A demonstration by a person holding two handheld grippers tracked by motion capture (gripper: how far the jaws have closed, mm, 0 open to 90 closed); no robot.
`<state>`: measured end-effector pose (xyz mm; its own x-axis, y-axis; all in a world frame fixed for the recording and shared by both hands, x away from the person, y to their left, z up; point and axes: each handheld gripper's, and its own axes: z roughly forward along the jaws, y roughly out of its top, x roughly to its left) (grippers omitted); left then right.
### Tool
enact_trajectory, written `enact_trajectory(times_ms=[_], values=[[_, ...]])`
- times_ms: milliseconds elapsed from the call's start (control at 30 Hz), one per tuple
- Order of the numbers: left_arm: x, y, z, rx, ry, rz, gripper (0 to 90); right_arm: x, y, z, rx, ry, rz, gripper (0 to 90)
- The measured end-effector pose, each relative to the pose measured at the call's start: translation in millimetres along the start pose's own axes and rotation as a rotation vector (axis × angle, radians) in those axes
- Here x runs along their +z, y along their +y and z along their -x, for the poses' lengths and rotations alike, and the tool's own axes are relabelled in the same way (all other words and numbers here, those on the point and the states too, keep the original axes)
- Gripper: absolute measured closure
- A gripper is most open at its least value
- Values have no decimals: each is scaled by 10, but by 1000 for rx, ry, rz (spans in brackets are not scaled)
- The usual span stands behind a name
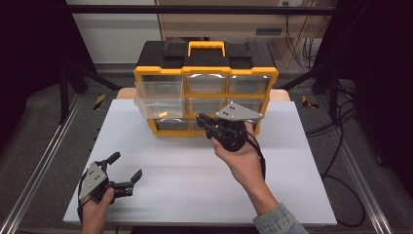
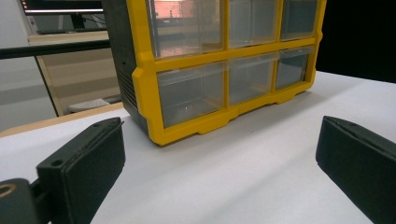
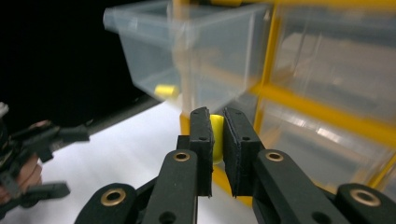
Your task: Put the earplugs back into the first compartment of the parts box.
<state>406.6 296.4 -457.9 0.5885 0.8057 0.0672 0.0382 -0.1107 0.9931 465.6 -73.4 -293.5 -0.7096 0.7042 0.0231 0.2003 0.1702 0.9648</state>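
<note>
The right gripper [image 3: 218, 140] pinches a small yellow piece [image 3: 216, 137], probably light, hard and slippery, across its middle, just below the pulled-out clear drawer [image 3: 187, 56]; the left gripper [image 1: 122, 171] gapes empty

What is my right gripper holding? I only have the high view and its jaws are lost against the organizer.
Observer: The right gripper is shut on a small yellow piece, clamped between its two jaws, as the right gripper view shows.
Operator: Is the pulled-out drawer empty?
Observer: No, the clear drawer at the upper left of the yellow organizer already has another yellow piece lying at its bottom.
Operator: And the left gripper?
Observer: The left gripper is open with nothing between its jaws, facing the organizer's lower drawers across the white tabletop.
</note>
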Motion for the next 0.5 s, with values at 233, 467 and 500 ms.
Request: enact_trajectory(times_ms=[233,467,500], values=[[3,0,1,0,0,0,11,-2,319,50,-25,-22,57,824],[0,0,-3,1,0,-2,11,108,640,15,-35,2,100,822],[1,-1,-4,0,0,-2,11,137,682,3,-41,4,104,822]])
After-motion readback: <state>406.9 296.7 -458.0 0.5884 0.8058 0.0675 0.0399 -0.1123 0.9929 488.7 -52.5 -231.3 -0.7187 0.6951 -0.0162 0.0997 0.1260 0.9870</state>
